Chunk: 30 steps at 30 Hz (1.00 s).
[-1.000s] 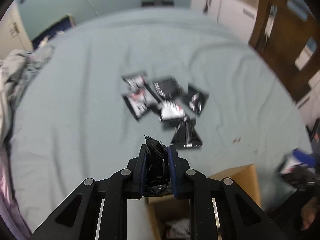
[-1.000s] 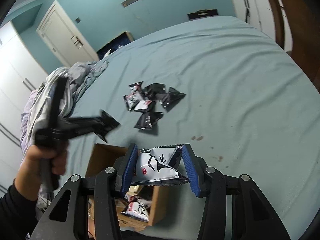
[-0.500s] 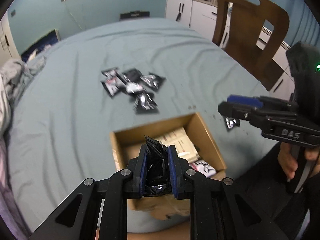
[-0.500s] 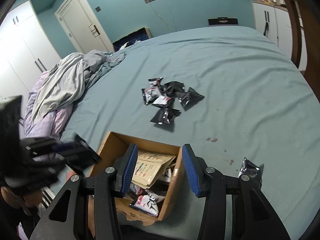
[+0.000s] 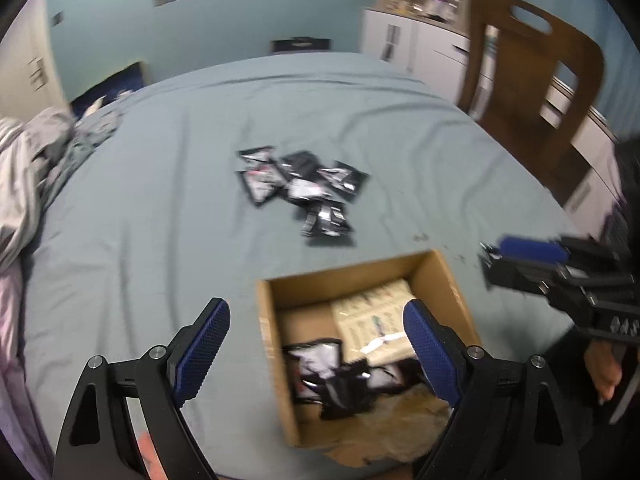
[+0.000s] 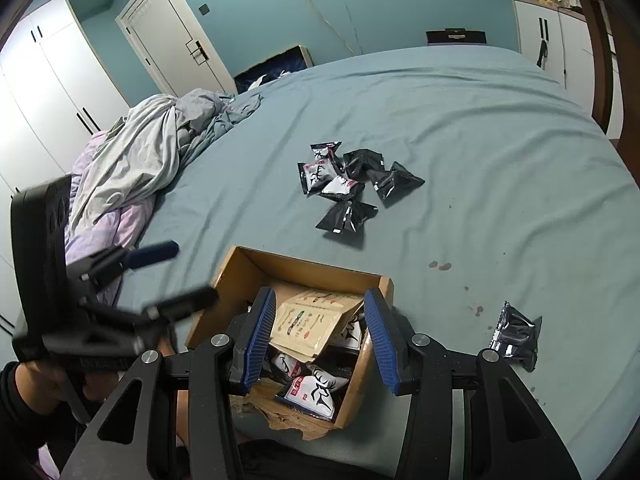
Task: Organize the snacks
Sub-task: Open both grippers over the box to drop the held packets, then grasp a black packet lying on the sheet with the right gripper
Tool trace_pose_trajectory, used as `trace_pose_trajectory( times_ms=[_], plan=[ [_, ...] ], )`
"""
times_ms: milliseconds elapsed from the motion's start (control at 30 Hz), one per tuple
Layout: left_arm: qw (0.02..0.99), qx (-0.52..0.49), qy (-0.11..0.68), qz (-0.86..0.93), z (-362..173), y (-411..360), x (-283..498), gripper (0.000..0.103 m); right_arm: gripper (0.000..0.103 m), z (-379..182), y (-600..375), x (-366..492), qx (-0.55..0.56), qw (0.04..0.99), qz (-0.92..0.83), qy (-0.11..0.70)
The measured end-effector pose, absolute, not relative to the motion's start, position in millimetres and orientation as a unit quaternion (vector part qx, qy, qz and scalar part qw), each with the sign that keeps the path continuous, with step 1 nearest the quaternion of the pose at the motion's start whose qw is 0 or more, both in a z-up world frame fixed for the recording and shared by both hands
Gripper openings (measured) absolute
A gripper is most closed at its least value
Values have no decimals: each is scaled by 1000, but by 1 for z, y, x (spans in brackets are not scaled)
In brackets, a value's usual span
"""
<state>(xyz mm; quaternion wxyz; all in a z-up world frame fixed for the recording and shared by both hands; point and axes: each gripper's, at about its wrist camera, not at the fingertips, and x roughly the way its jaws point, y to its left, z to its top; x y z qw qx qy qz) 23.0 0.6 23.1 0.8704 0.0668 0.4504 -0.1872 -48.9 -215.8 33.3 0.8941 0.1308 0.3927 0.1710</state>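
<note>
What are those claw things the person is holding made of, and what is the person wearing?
Each is a black hand-held tool. The left gripper and right gripper have flat angular black linkage arms with triangular cut-outs and silver round bolts at the joints. Their fingers carry blue ribbed pads. Pale embossed lettering, too blurred to read, sits on the tool bodies. A dark sleeve covers the left wrist.

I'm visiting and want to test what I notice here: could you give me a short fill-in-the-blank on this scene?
1. The cardboard box sits on a ____ bedsheet.
2. The left gripper has just been opening; between its jaws it now holds ____.
3. A single silver packet lies to the ____ of the box in the right wrist view.

Missing words: blue; nothing; right
</note>
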Motion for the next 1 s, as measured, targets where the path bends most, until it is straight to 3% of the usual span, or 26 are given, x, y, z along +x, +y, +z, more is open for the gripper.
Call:
trace_pose_trajectory(
  times_ms=[233,367,500,567,633,900,1000],
  plan=[
    [893,51,435,-99,25,30,39,90,45,37,-202,-48,122,889,198,393],
    [899,44,428,-76,25,40,44,90,45,31,-183,-41,132,862,227,434],
    [899,30,431,-71,25,45,47,90,66,21,-163,-33,129,842,216,478],
    [897,31,436,-68,23,46,47,90,69,28,-166,-33,125,854,207,461],
    [895,32,440,-68,21,46,48,90,74,38,-178,-30,122,869,179,445],
    [894,21,444,-65,22,49,50,90,74,51,-282,-15,90,900,-51,423],
    [892,20,446,-66,22,49,51,90,74,19,-311,1,159,856,-83,485]
  ],
)
